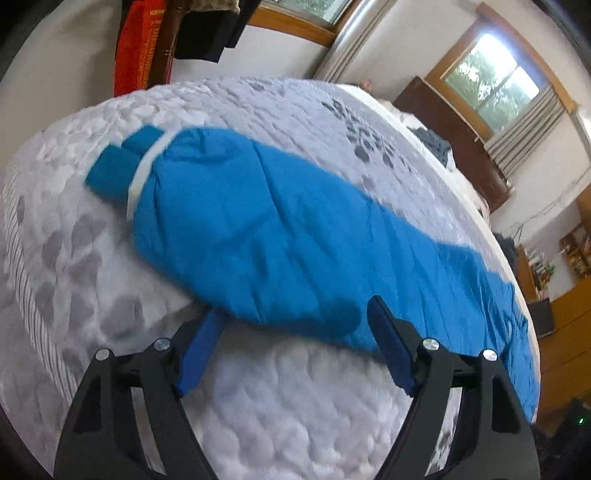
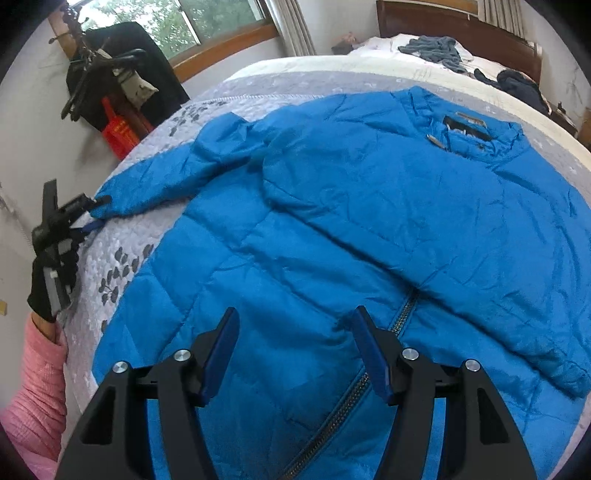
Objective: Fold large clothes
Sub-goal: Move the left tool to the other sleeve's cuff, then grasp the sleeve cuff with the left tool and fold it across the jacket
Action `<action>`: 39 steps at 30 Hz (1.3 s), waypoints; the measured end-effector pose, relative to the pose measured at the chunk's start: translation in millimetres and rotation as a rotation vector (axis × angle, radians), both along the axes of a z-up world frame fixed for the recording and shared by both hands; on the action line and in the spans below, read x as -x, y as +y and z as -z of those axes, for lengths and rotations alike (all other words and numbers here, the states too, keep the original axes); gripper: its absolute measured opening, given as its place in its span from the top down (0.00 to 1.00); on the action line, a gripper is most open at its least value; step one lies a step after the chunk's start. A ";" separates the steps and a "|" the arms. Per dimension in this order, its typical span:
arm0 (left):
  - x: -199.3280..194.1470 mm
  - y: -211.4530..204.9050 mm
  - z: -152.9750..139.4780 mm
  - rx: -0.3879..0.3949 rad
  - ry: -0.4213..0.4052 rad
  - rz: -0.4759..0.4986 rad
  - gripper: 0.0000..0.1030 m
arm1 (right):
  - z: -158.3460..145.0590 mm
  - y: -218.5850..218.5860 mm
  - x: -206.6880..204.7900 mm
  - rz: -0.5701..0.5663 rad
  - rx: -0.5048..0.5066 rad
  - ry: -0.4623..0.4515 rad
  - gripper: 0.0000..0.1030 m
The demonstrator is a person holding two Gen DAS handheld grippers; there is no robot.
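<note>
Blue jacket (image 2: 369, 206) flat on bed (image 2: 122, 254); both grippers wide apart.

The left wrist view looks forward between its own open fingers, low and close over the bed (image 1: 280, 387), facing along a sleeve (image 1: 258, 221) of the blue jacket. The right wrist view looks down between its fingers from just above the jacket (image 2: 369, 206), toward the headboard (image 2: 461, 33). Both show the jacket and quilt; the right view also catches the left gripper (image 2: 96, 212) at the sleeve end.
</note>
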State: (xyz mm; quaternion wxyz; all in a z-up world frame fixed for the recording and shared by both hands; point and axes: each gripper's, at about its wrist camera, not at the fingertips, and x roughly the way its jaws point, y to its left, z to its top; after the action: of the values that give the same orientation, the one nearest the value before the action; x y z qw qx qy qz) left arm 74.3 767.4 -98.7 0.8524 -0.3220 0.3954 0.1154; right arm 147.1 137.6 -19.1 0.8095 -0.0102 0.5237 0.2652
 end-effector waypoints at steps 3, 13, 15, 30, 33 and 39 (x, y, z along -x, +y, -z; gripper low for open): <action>-10.2 11.0 0.7 0.027 -0.026 -0.022 0.24 | 5.2 1.9 -2.7 0.013 0.008 0.005 0.38; -30.4 32.3 3.9 -0.016 -0.017 -0.133 0.58 | 12.2 3.3 -3.9 0.014 0.025 -0.018 0.38; -28.2 36.1 3.8 0.000 -0.021 -0.152 0.77 | 12.4 2.9 -3.2 0.015 0.023 -0.020 0.38; -16.9 -26.9 -75.3 -0.173 -0.172 -0.060 0.94 | -2.9 -37.9 7.9 0.093 0.011 -0.049 0.38; -21.8 -55.6 -95.3 -0.204 -0.210 0.005 0.94 | -6.2 -55.8 9.2 0.127 0.010 -0.057 0.38; -37.5 -127.2 -121.1 -0.258 -0.260 0.128 0.95 | -10.4 -86.0 10.6 0.186 -0.001 -0.066 0.38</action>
State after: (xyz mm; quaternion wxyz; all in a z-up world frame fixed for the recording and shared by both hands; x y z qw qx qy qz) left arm 111.8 640.2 22.4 0.9361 -0.1965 0.2837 0.0682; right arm 136.5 51.7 -8.7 0.8475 0.0302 0.4951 0.1888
